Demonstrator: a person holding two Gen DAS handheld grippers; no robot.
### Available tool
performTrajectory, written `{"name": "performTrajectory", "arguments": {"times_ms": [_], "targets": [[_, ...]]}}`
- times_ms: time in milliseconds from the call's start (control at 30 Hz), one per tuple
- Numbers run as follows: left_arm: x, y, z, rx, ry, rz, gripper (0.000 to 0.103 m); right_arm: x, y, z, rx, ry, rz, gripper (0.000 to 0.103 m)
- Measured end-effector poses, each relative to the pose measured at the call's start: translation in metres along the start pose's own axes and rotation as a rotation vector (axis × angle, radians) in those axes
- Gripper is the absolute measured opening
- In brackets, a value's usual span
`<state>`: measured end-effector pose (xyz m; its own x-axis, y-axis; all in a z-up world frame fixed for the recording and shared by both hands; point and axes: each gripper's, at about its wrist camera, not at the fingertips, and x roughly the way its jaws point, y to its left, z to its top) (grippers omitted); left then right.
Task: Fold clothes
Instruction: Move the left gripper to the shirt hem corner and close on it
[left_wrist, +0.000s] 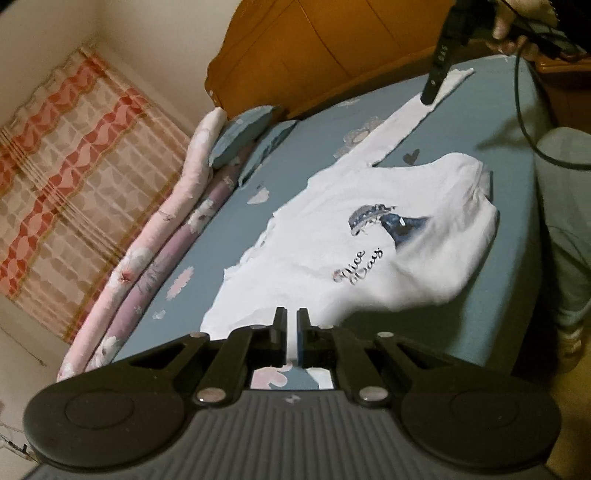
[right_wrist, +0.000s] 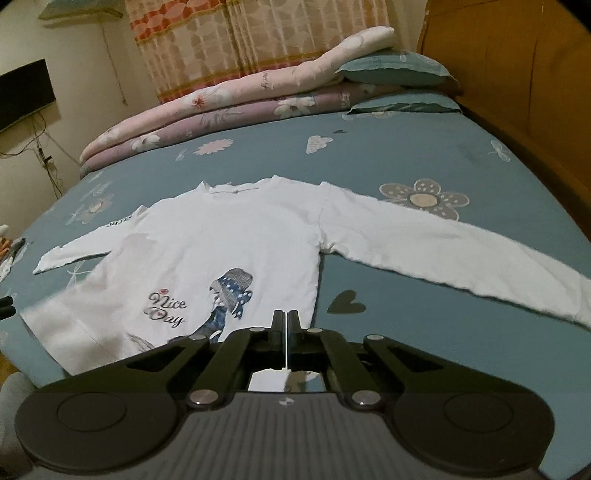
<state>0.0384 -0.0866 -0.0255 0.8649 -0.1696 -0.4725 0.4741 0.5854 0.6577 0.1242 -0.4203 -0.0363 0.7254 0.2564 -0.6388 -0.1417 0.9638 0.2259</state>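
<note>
A white long-sleeved shirt (left_wrist: 332, 229) (right_wrist: 229, 251) with a "Nice Day" girl print lies front-up on the blue bed sheet (right_wrist: 369, 162). Its collar points to the rolled quilts. My left gripper (left_wrist: 291, 317) is shut on white fabric at the shirt's near edge, and the cloth beside it is raised and blurred. One sleeve (right_wrist: 443, 254) lies stretched flat toward the headboard. My right gripper (right_wrist: 286, 317) (left_wrist: 428, 98) is shut and hovers above the shirt's lower corner beside a grey heart print (right_wrist: 347, 302). Only a thin white line shows in its slit, and no cloth hangs from it.
Rolled pink and purple quilts (right_wrist: 221, 107) and two blue pillows (right_wrist: 399, 70) line the far side of the bed. A wooden headboard (right_wrist: 517, 92) closes the right end. A person's leg (left_wrist: 565, 203) stands at the bed's edge, with a black cable (left_wrist: 524, 122) hanging nearby.
</note>
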Motion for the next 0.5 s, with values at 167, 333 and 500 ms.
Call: {"name": "performTrajectory", "arguments": {"times_ms": [167,333,500], "targets": [[-0.007,0.004,0.004,-0.027,-0.01,-0.003,0.003,0.003,0.016,-0.012,-0.009,0.024,0.011,0.008],[0.006,0.022,-0.006,-0.263,0.068,-0.115,0.011,0.007,0.056,-0.02,-0.083,0.04,0.058,0.012],[0.028,0.055,-0.032,-0.617,0.161,-0.23,0.013,0.017,0.109,-0.025,-0.186,0.057,0.121,0.026]]}}
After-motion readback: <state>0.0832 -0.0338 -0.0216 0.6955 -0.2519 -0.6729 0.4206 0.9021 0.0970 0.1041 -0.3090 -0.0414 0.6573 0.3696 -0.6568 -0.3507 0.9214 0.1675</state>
